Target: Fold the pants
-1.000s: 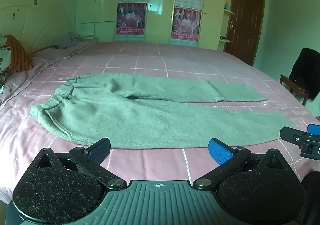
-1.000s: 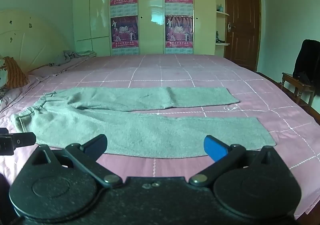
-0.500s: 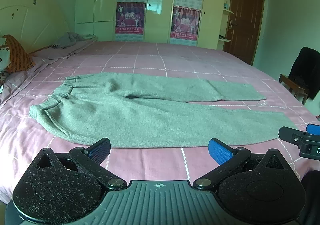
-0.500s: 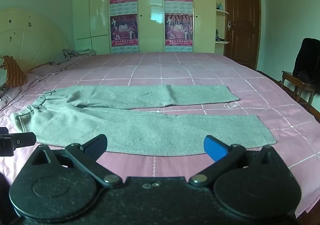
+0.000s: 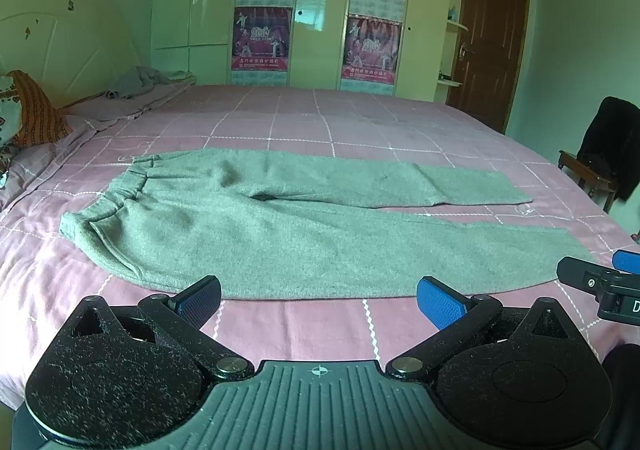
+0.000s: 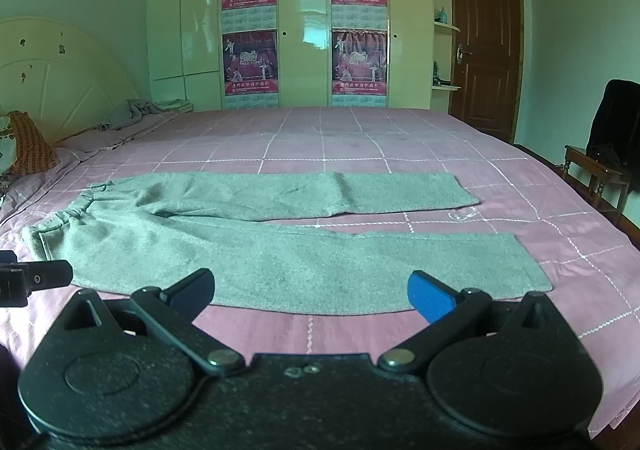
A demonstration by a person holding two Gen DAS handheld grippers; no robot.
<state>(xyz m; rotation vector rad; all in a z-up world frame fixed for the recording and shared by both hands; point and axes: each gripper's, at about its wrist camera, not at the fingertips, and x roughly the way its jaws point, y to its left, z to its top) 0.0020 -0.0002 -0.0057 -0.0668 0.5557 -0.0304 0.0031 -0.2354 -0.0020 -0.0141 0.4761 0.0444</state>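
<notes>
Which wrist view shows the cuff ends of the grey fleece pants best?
The right wrist view: both cuffs of the grey fleece pants lie fully visible there. In the left wrist view, the right gripper covers the near cuff's corner, and the waistband shows better.

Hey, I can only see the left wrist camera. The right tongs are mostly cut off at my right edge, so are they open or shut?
Observer: In the right wrist view the right tongs are wide open, with nothing gripped.
Operator: And the cuff of the near leg? The tip of those tongs hides it from me.
Observer: The grey-green fleece pants are not yet folded. The near-leg cuff lies flat with a straight edge on the pink checked bedsheet, off to the right of the right tongs.
</notes>
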